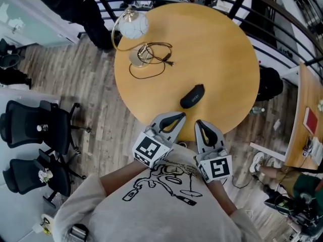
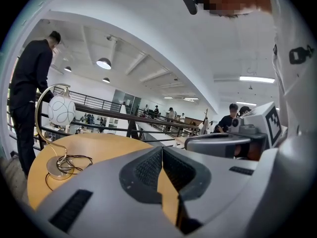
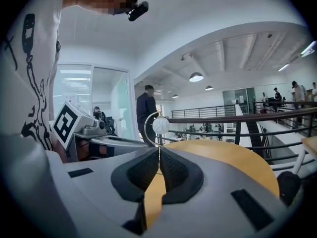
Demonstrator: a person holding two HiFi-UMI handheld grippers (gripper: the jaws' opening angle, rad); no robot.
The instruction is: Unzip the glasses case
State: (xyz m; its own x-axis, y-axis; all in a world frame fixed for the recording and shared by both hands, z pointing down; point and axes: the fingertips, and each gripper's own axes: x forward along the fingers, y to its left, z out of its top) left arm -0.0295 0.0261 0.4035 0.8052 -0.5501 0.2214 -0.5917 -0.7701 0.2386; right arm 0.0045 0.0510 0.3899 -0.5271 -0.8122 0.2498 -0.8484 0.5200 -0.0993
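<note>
The black glasses case (image 1: 192, 96) lies zipped shut on the round wooden table (image 1: 222, 49), near its front edge. Both grippers hover side by side just short of that edge, below the case and not touching it. My left gripper (image 1: 177, 116) has its jaws together with nothing between them, and so does my right gripper (image 1: 198, 122). In the left gripper view the left gripper (image 2: 161, 150) shows its pads meeting at the tip. In the right gripper view the right gripper (image 3: 159, 152) looks the same. The case is hidden behind the jaws in both gripper views.
A globe lamp (image 1: 133, 24) with a coiled cable (image 1: 151, 59) stands at the table's far left. A person in black (image 1: 86, 9) stands beyond it. Black office chairs (image 1: 30, 125) are at the left, a railing (image 1: 282, 29) curves round the back, and another table (image 1: 305, 115) is at the right.
</note>
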